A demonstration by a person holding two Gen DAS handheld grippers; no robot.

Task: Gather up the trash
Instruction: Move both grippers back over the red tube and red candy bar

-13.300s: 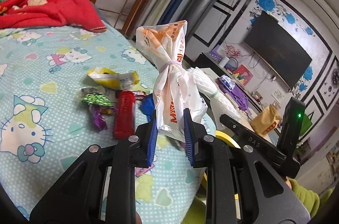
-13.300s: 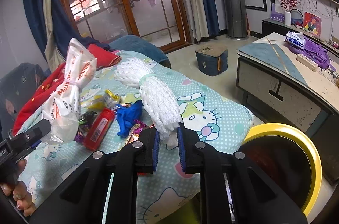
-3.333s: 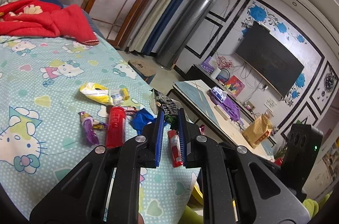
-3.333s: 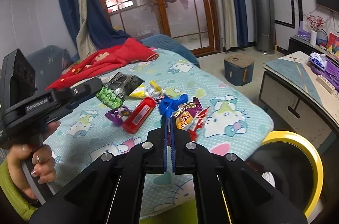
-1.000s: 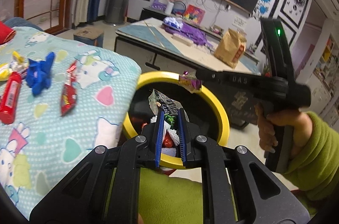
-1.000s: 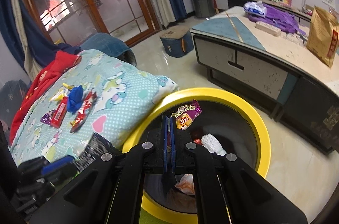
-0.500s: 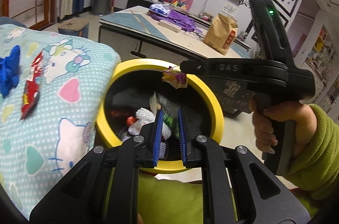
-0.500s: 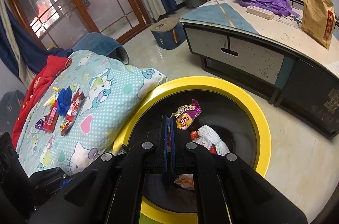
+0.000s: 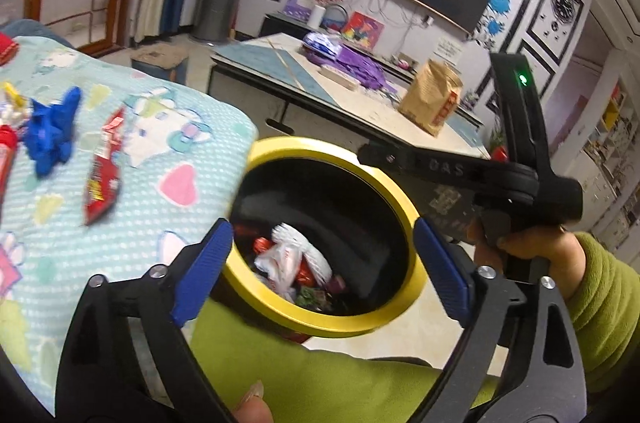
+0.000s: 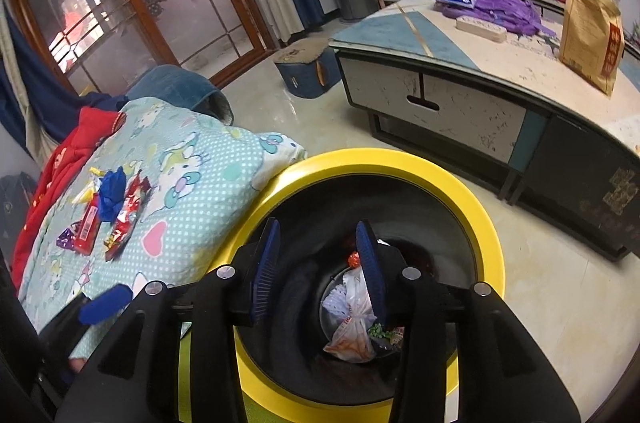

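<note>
A black bin with a yellow rim [image 9: 320,147] [image 10: 400,163] stands beside the bed. My left gripper [image 9: 320,229] hangs over its mouth, jaws opening wide with nothing between them. My right gripper [image 10: 317,227] is also above the bin, its jaws opening and empty. At the bottom lie a white bag [image 9: 284,263] [image 10: 352,331] and a green wrapper [image 9: 310,297] [image 10: 378,331]. On the bedspread remain a blue glove [image 9: 52,131] [image 10: 112,195], a red wrapper [image 9: 104,179] [image 10: 128,211], a red tube [image 10: 88,227] and a purple wrapper [image 10: 66,239].
A low coffee table [image 10: 480,83] with a brown paper bag [image 10: 592,39] stands just beyond the bin. A blue box stool [image 10: 308,67] sits on the floor farther back. A red blanket [image 10: 60,159] lies at the bed's far side.
Both grippers have opened over the bin. The green-and-black wrapper has left the left jaws and the orange-purple wrapper has left the right jaws.
</note>
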